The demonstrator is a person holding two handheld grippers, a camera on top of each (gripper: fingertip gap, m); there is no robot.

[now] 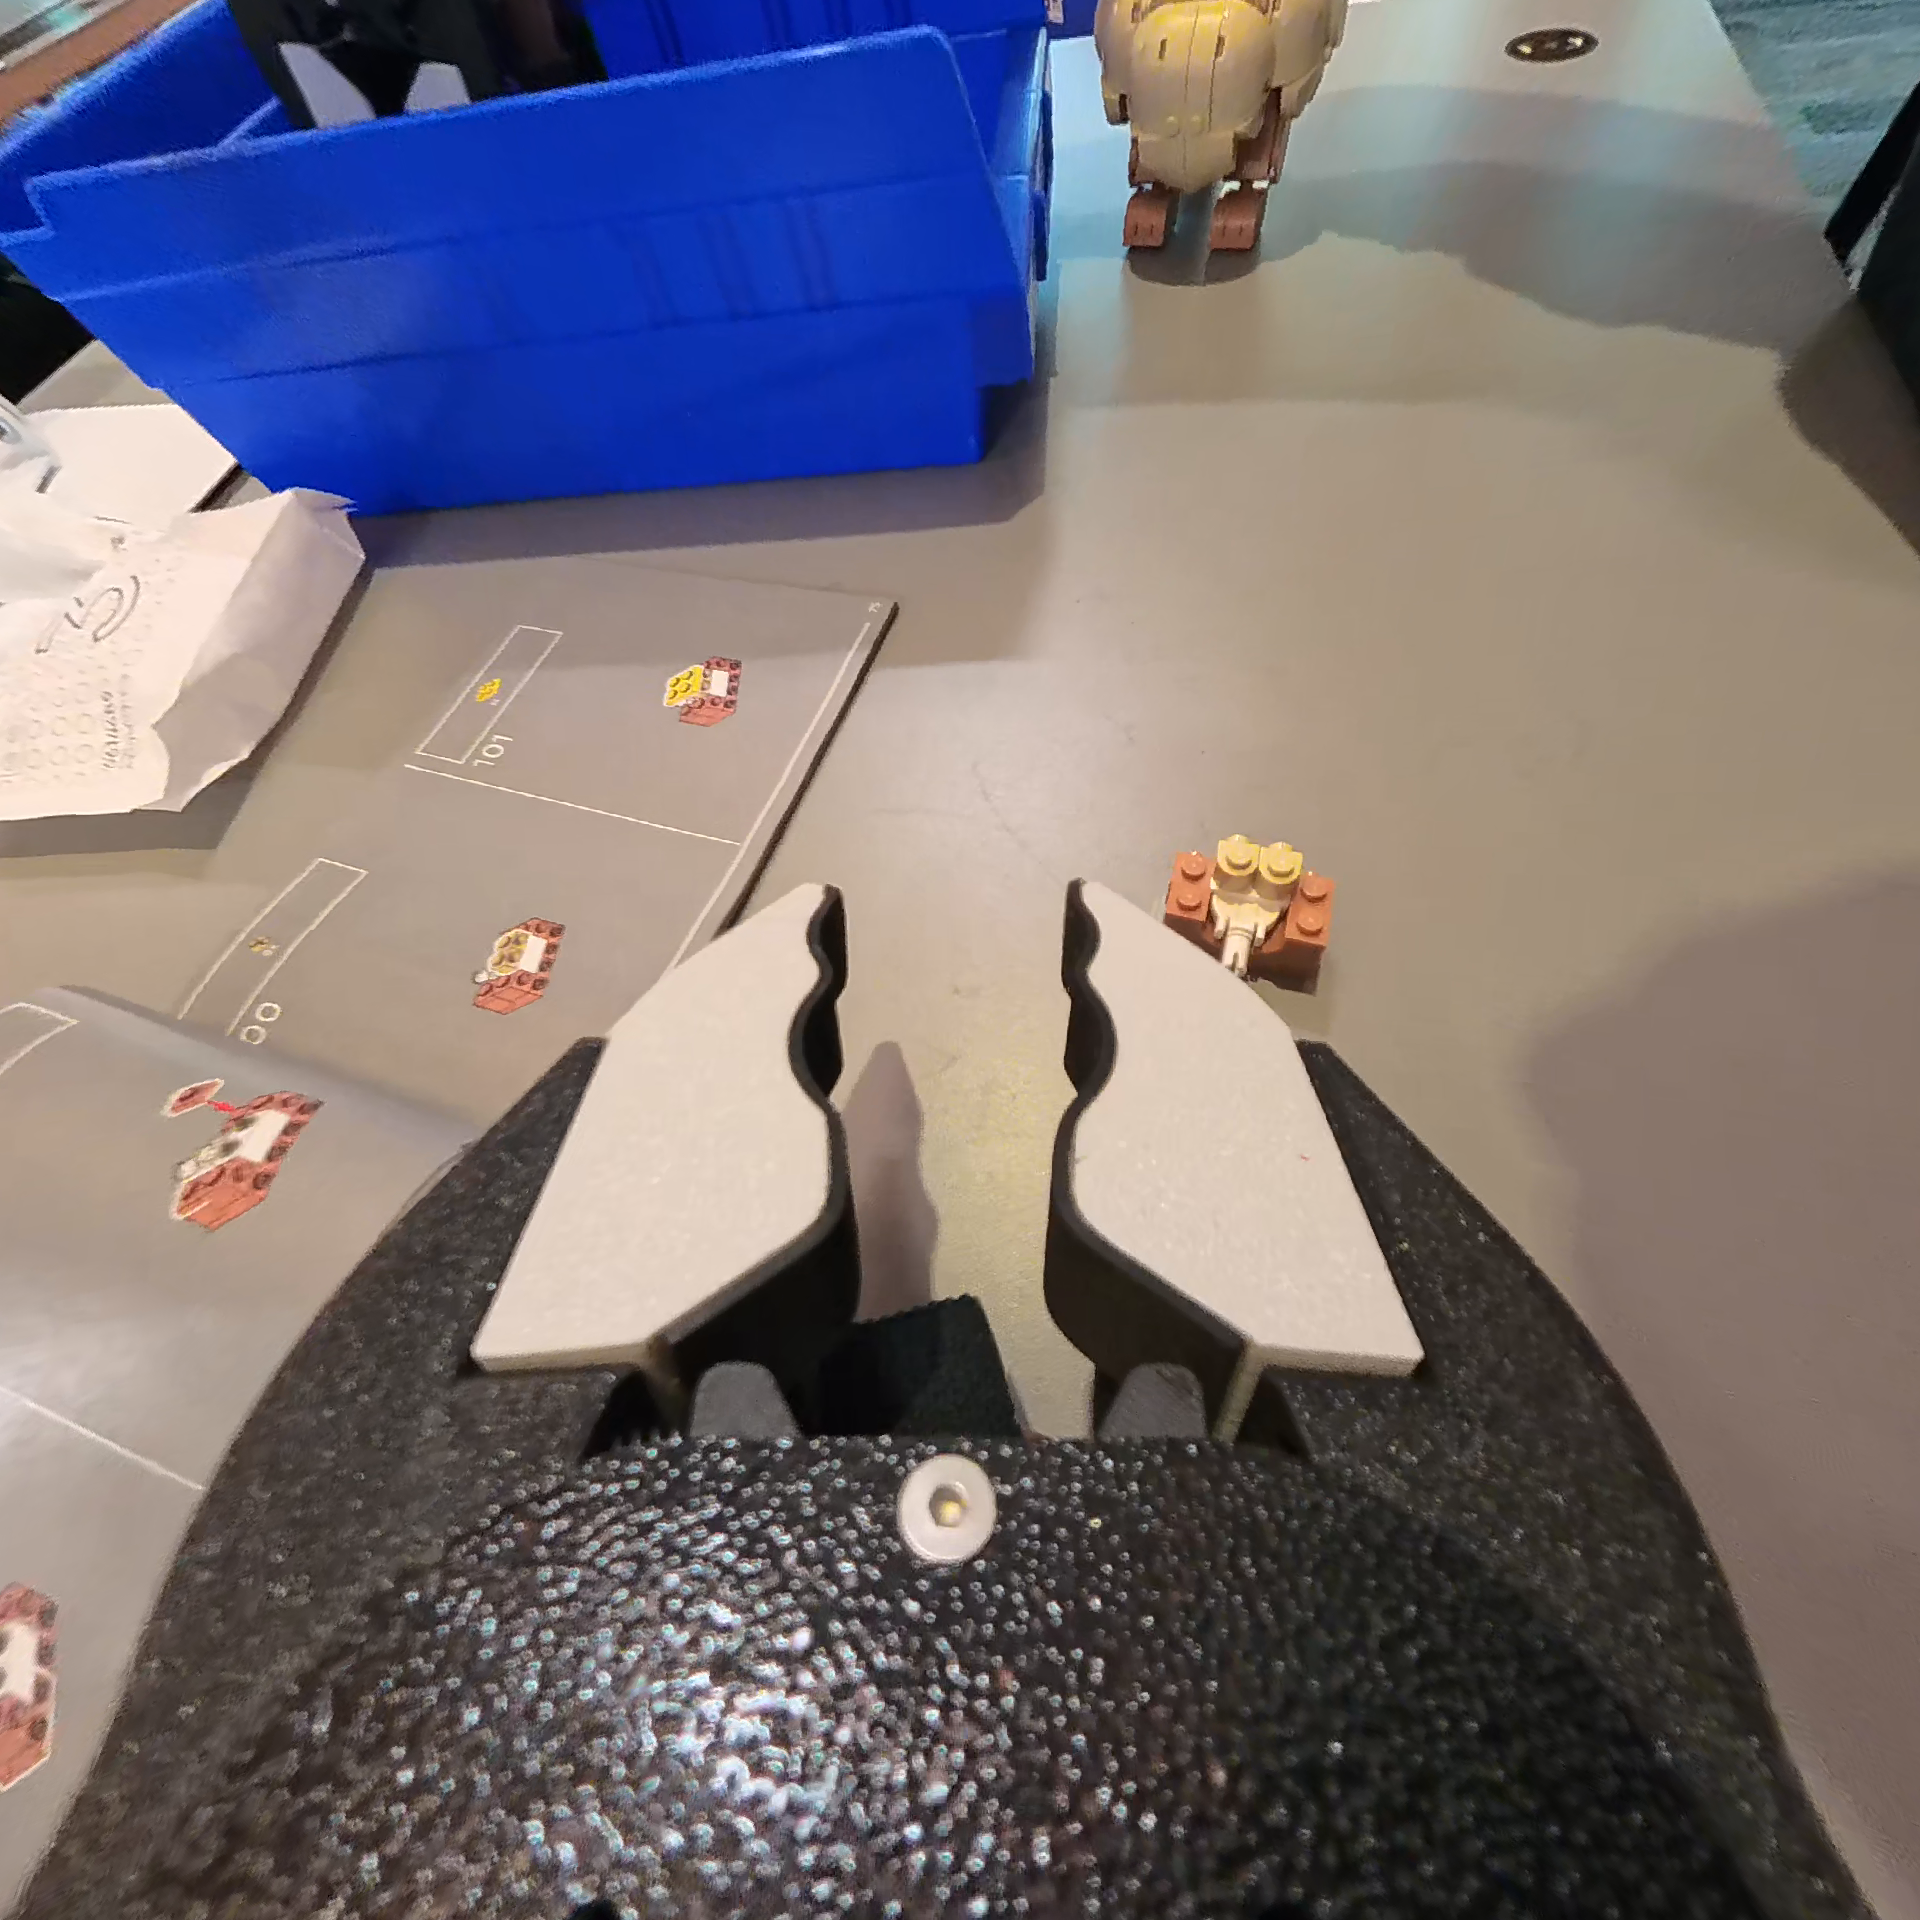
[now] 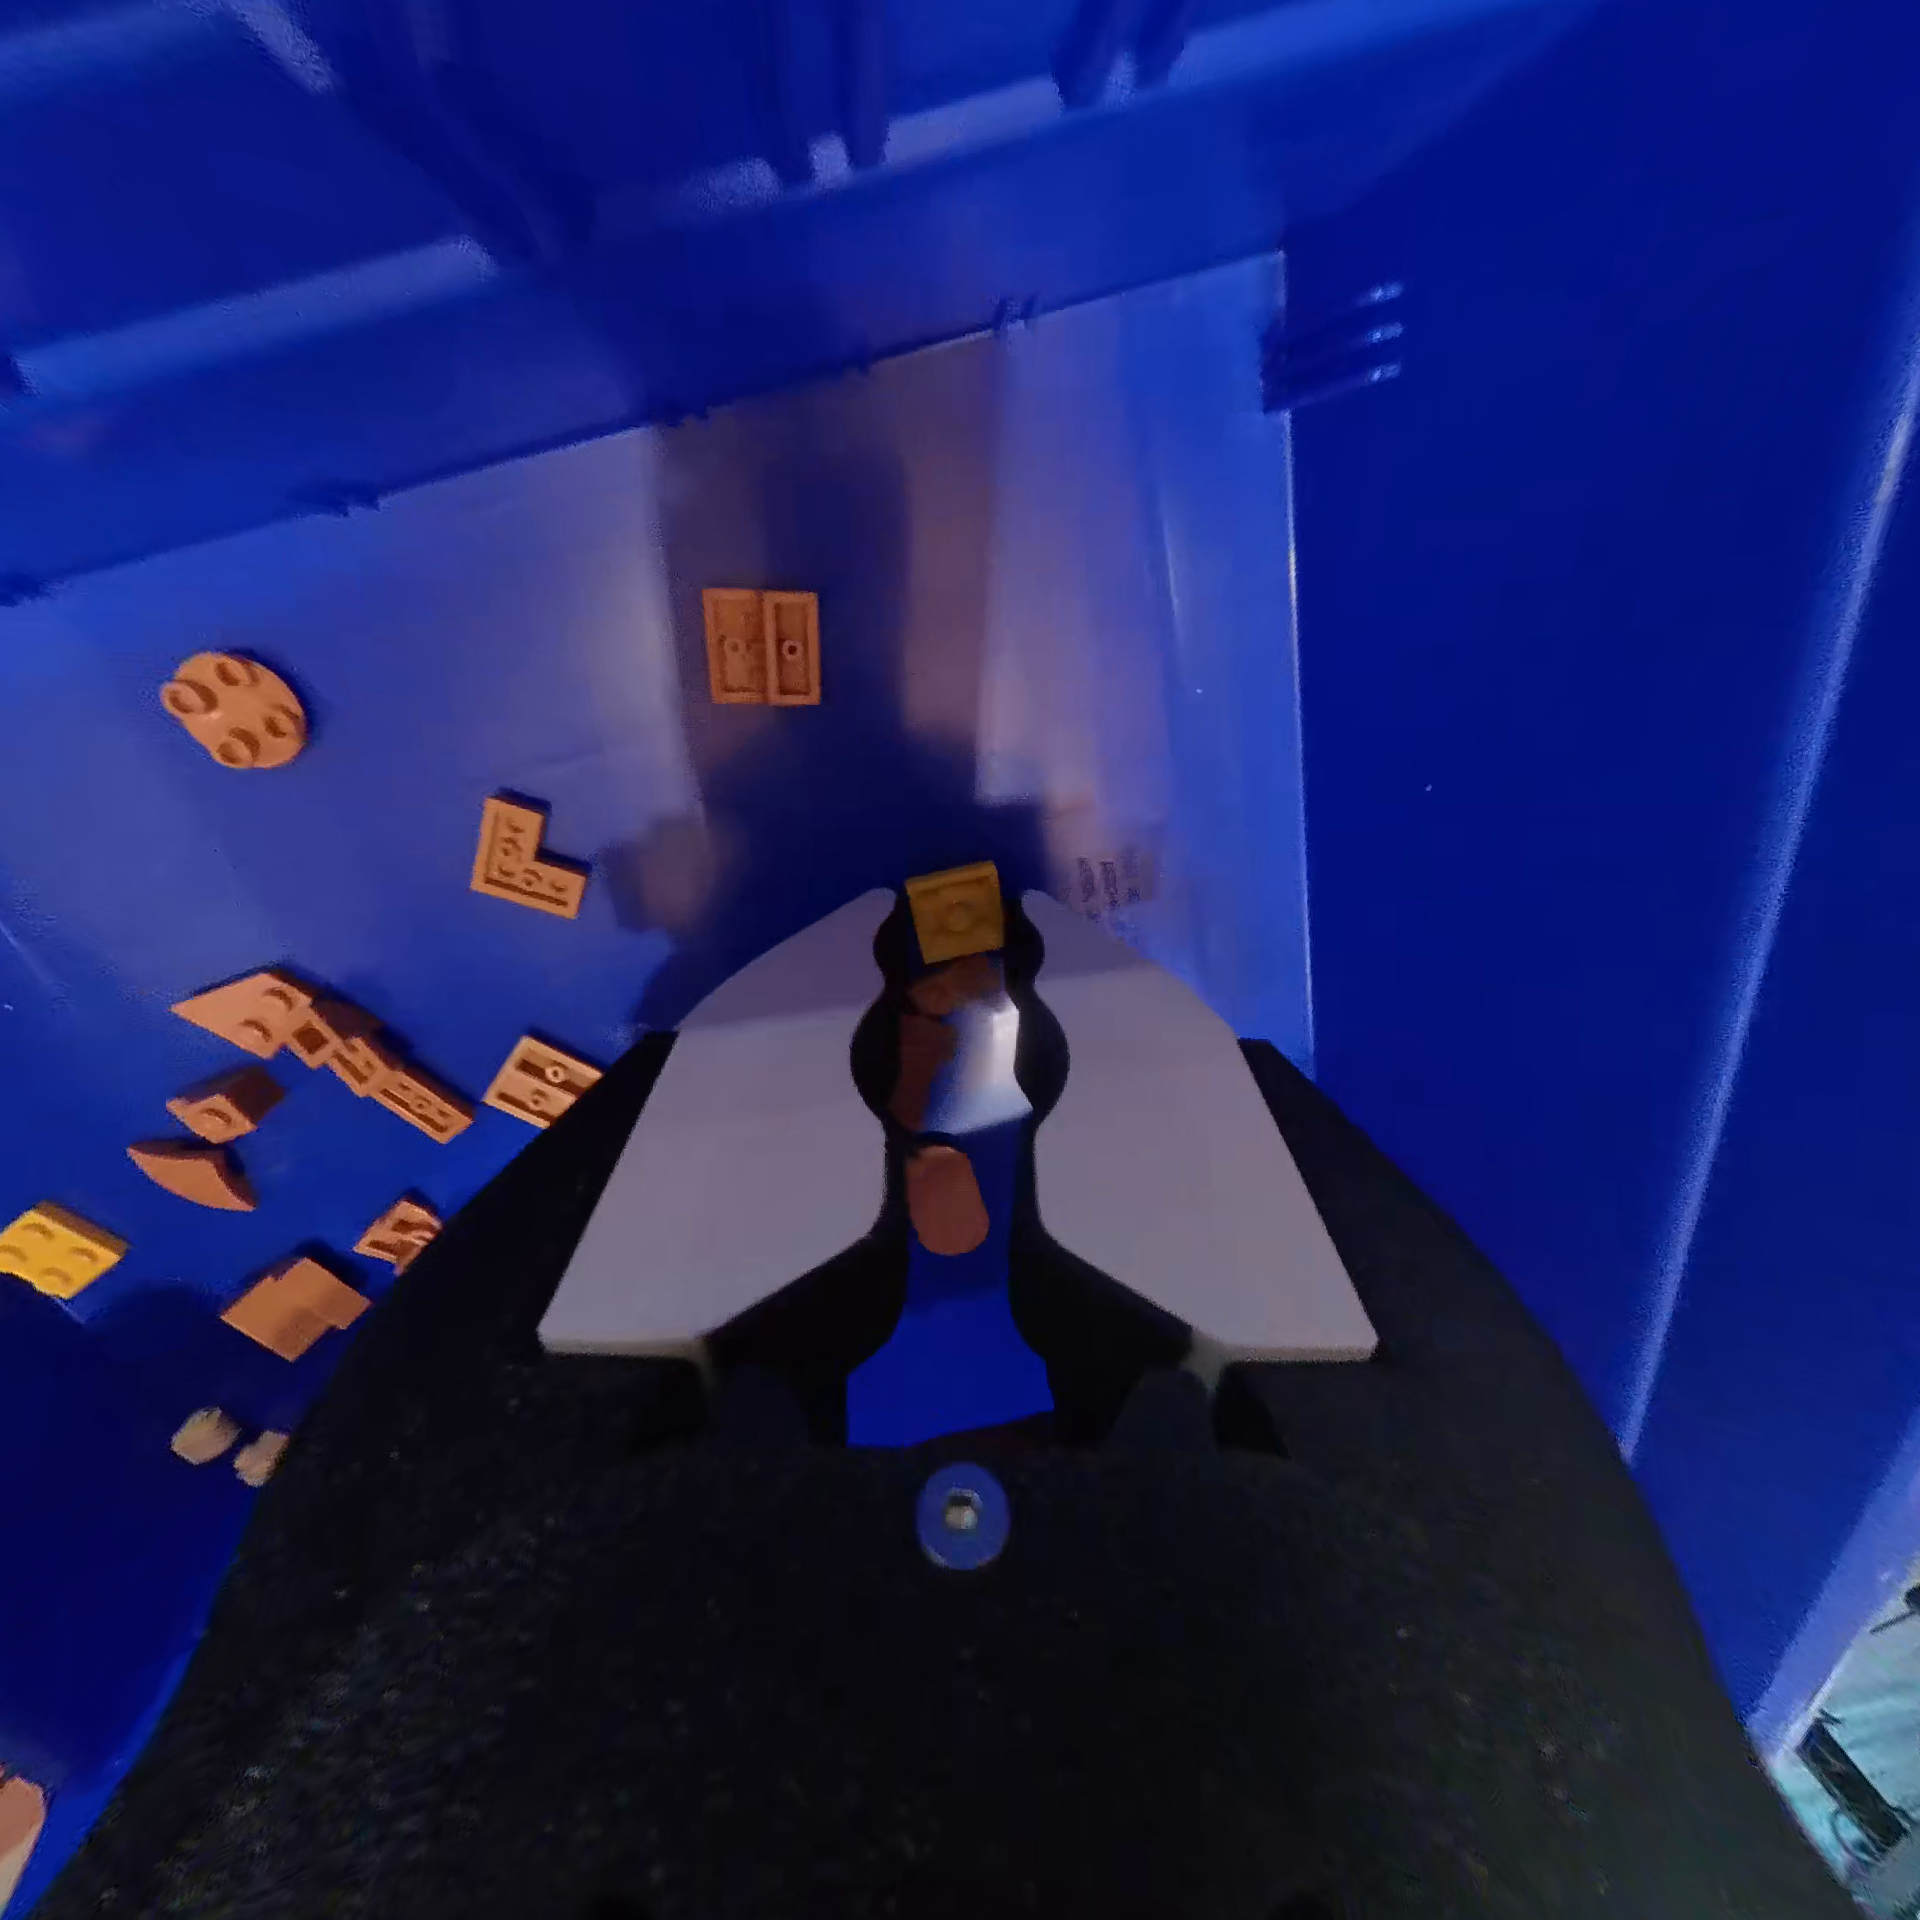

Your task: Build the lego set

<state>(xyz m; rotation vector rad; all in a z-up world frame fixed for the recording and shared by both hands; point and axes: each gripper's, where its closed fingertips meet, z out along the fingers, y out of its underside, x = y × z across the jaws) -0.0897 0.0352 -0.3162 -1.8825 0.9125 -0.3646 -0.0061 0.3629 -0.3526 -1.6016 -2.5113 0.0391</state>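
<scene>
The left tool (image 1: 954,914) is held wide open above the bare grey surface (image 1: 1455,644), nothing between its grey fingers (image 1: 727,1091); a small brown-and-tan brick sub-assembly (image 1: 1252,914) is seen standing on the surface just beside the right fingertip, not touched. An open grey instruction booklet (image 1: 582,790) with printed brick diagrams is laid to the left, a crumpled white paper bag (image 1: 156,665) beyond it, and a blue plastic bin (image 1: 582,312) behind; a larger tan-and-brown brick figure (image 1: 1210,114) is stood at the far edge. The right tool (image 2: 954,914) is lowered inside the blue bin (image 2: 1558,727), its fingers closed down on a small yellow square plate (image 2: 954,914) pinched at the tips, underside facing the camera. Loose orange-brown plates, an L-shaped piece (image 2: 525,862), a round plate (image 2: 234,710) and another yellow plate (image 2: 57,1250) are left scattered on the bin floor. Judged from this: the sub-assembly is partly built, a yellow plate is gripped in the bin, not yet carried out or attached to anything
</scene>
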